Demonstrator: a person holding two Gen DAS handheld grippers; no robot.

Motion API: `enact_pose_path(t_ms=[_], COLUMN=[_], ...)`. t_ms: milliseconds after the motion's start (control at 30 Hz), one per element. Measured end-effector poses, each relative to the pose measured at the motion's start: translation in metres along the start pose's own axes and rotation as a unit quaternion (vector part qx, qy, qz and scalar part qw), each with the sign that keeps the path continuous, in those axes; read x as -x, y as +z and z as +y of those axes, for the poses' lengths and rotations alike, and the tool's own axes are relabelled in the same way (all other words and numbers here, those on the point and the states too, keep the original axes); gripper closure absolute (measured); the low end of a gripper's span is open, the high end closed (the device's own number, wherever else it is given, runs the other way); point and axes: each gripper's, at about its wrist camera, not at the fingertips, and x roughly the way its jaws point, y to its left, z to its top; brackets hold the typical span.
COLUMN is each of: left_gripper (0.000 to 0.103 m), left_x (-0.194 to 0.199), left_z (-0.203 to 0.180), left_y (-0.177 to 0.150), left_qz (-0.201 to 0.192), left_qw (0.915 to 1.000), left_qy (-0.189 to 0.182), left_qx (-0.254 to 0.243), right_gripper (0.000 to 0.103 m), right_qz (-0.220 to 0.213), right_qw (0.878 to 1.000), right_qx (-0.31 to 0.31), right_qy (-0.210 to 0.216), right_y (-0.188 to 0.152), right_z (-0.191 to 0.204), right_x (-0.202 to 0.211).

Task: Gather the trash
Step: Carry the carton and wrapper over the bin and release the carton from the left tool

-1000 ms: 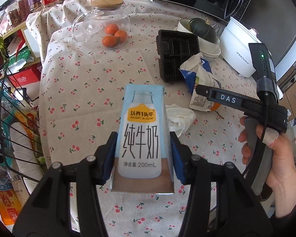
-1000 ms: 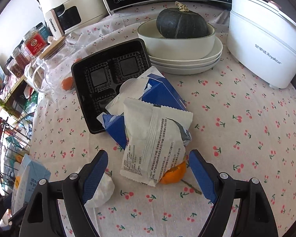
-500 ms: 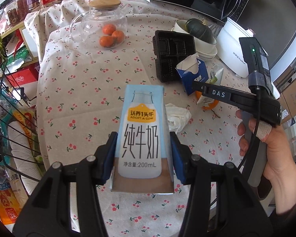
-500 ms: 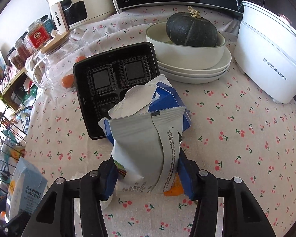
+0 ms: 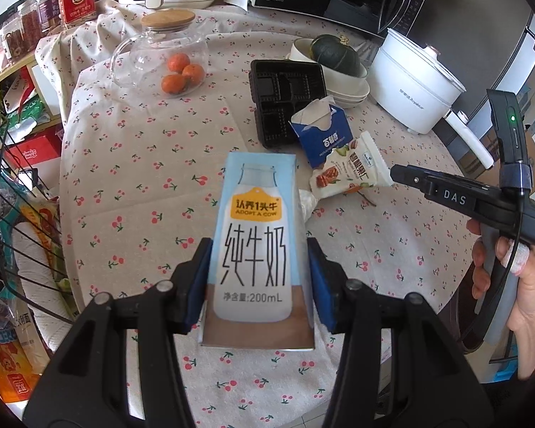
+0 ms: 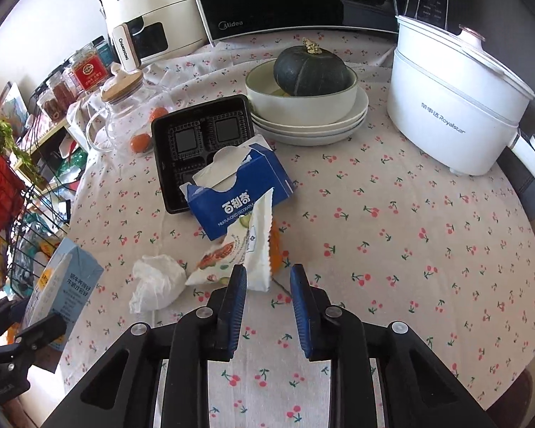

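Observation:
My left gripper point(image 5: 256, 274) is shut on a light blue 200 mL milk carton point(image 5: 256, 246) and holds it upright above the table; the carton also shows in the right wrist view point(image 6: 62, 285). My right gripper point(image 6: 268, 278) is nearly closed and grips the white edge of a nut snack wrapper point(image 6: 248, 253), lifted off the cloth; the wrapper also shows in the left wrist view point(image 5: 349, 174). On the table lie a torn blue box point(image 6: 239, 196), a crumpled white tissue point(image 6: 155, 283), an orange peel point(image 6: 275, 246) and a black plastic tray point(image 6: 196, 146).
A white bowl holding a dark squash point(image 6: 310, 71) on stacked plates, a white electric pot point(image 6: 453, 107), a glass jar with tangerines point(image 5: 164, 60), a microwave point(image 6: 296, 0) and a wire basket point(image 5: 14, 214) at the table's left edge.
My right gripper closed on the snack wrapper, then pulled it back and up off the blue box, its hold slipping to the wrapper's edge. The left gripper kept holding the carton and drew back slightly.

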Motion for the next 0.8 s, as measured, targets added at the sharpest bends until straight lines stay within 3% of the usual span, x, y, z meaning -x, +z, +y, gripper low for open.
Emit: enact_pose_path(t_ms=[33, 67, 133, 333, 433, 500, 567, 667, 800], left_gripper=[0.05, 0.05, 0.05, 0.05, 0.05, 0.05, 0.05, 0.05, 0.05], left_x=[0.0, 0.0, -0.001, -0.005, -0.007, -0.009, -0.011, -0.01, -0.008], left_z=[0.001, 0.001, 0.003, 0.001, 0.0, 0.0, -0.002, -0.004, -0.008], left_y=[0.0, 0.0, 0.001, 0.003, 0.005, 0.005, 0.004, 0.004, 0.004], left_qz=[0.0, 0.001, 0.002, 0.006, 0.008, 0.009, 0.011, 0.011, 0.005], left_qw=[1.0, 1.0, 0.9999, 0.9999, 0.9998, 0.9998, 0.9998, 0.9999, 0.9999], left_qy=[-0.002, -0.003, -0.007, -0.01, -0.01, -0.011, -0.011, -0.011, -0.01], left_qx=[0.003, 0.006, 0.013, 0.012, 0.015, 0.014, 0.012, 0.008, 0.001], right_gripper=[0.064, 0.046, 0.036, 0.036, 0.044, 0.061, 0.085, 0.092, 0.092], right_qz=[0.004, 0.005, -0.001, 0.004, 0.01, 0.014, 0.019, 0.017, 0.014], right_qw=[1.0, 1.0, 0.999, 0.996, 0.995, 0.994, 0.994, 0.996, 0.996], right_qx=[-0.01, -0.02, -0.04, -0.088, -0.095, -0.099, -0.095, -0.076, -0.073], right_qy=[0.001, -0.004, -0.01, 0.024, 0.04, 0.053, 0.058, 0.048, 0.05], right_y=[-0.003, -0.004, -0.006, 0.0, 0.003, 0.005, 0.006, 0.005, 0.002], right_z=[-0.004, -0.007, -0.013, -0.021, -0.016, -0.012, -0.006, 0.002, -0.007], right_x=[0.001, 0.002, 0.003, -0.017, -0.032, -0.041, -0.047, -0.043, -0.024])
